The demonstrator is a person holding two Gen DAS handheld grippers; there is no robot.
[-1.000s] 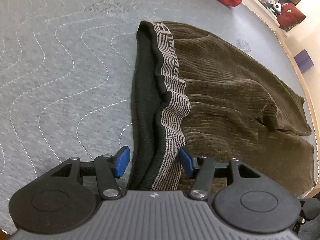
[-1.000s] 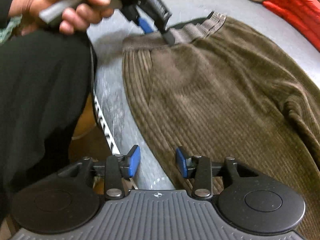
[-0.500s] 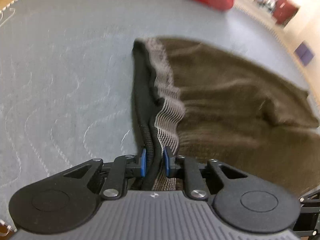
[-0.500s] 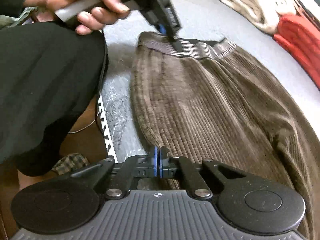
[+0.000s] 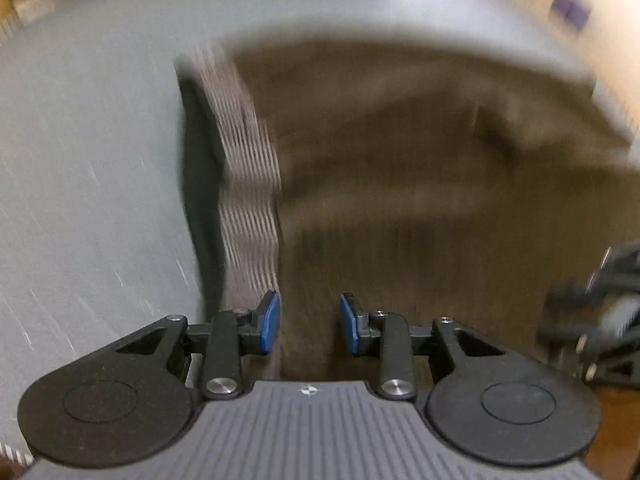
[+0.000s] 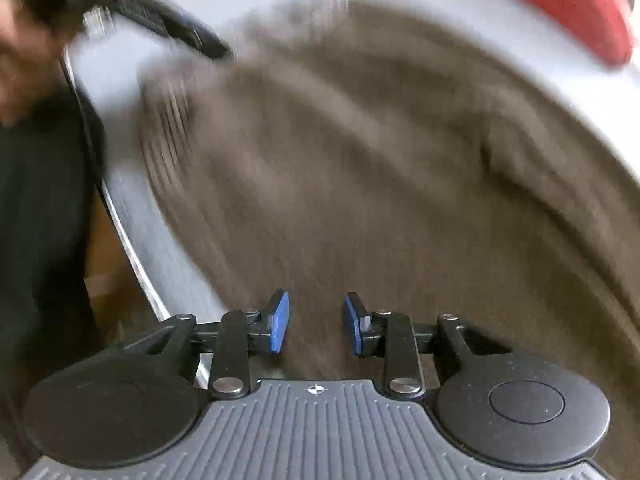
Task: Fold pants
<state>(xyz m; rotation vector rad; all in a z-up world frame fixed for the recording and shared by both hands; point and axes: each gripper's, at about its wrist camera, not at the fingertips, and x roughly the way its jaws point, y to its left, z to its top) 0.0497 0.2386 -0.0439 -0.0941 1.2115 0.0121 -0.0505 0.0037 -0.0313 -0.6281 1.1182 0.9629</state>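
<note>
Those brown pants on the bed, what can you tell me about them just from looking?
The pants are olive-brown, seemingly ribbed like corduroy, with a grey striped waistband and dark inner lining. They lie spread and rumpled on the grey quilt, one edge near the bed's side. Both views are blurred. The left claw and right claw are open over the cloth, gripping nothing.

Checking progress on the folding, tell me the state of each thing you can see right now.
Pants: brown, lying bunched on the grey mattress, not gripped.
Waistband: striped, lying at the pants' left edge.
Left gripper: open, fingers apart over the fabric.
Right gripper: open, fingers apart over the fabric.
Red cushion: lying at the far edge.
</note>
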